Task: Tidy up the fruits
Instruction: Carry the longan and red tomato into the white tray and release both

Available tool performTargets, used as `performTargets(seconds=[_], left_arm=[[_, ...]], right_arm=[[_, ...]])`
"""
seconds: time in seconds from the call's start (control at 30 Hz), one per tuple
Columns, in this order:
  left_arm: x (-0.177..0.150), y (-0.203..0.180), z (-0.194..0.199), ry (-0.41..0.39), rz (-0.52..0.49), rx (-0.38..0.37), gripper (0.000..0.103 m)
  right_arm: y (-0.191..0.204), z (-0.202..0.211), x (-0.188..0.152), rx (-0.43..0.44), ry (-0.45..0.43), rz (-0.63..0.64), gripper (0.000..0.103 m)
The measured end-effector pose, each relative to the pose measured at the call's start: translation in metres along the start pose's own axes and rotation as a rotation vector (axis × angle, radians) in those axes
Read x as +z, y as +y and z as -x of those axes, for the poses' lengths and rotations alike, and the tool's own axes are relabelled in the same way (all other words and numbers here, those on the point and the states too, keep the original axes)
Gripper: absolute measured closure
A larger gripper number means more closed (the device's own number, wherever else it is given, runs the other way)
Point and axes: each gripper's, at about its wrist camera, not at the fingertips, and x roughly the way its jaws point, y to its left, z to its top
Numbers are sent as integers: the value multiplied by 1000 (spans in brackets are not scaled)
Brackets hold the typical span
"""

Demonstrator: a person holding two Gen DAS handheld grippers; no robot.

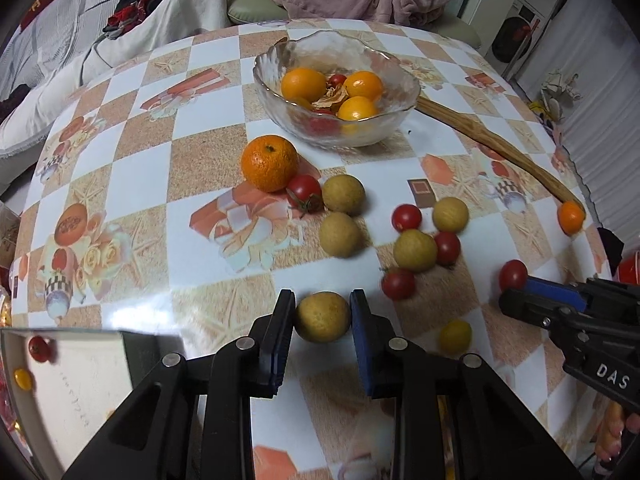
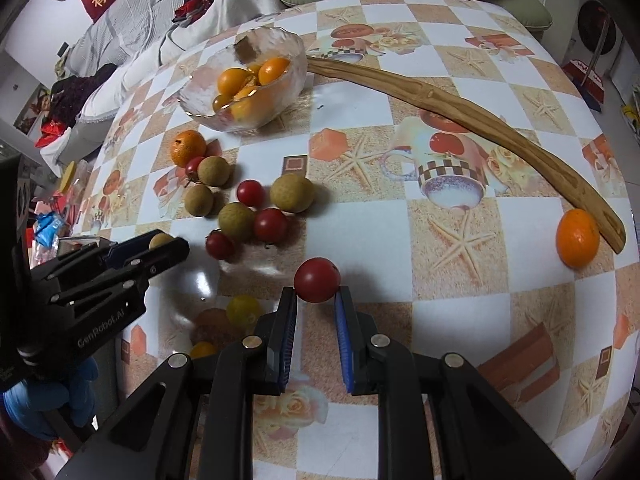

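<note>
My left gripper (image 1: pixel 322 316) is shut on a tan longan (image 1: pixel 322 317) just above the table; it also shows in the right wrist view (image 2: pixel 160 246). My right gripper (image 2: pixel 316 294) is shut on a red cherry tomato (image 2: pixel 317 279) at its fingertips; it also shows in the left wrist view (image 1: pixel 516 292). A glass bowl (image 1: pixel 280 60) at the back holds kumquats and cherry tomatoes. Several longans, cherry tomatoes and a mandarin (image 1: pixel 270 163) lie loose on the table between the bowl and the grippers.
A long curved wooden stick (image 2: pixel 460 108) lies from the bowl to the right edge, with a small orange (image 2: pixel 578 237) at its end. A yellow fruit (image 1: pixel 455 336) lies between the grippers. A clear container (image 1: pixel 72 384) sits at the near left. A sofa with clothes stands behind the table.
</note>
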Motion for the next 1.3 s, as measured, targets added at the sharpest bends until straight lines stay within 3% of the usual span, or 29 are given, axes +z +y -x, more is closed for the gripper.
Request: performTargets(seconds=[0.27,0.57,1.0,1.3], left_arm=[[-13,15,32,-32,47,-19,73],[-39,54,70,-69,122,6,73],[-100,141,103,-70,248,121,73],[-134,190,99,-31,325,173,73]], right_arm=[[17,11,-4,22,-6,18,82],[65,16,-5,48,-8,102,82],[168,5,-11,116,15,255,82],[241,-23,-14,146,76,371,82]])
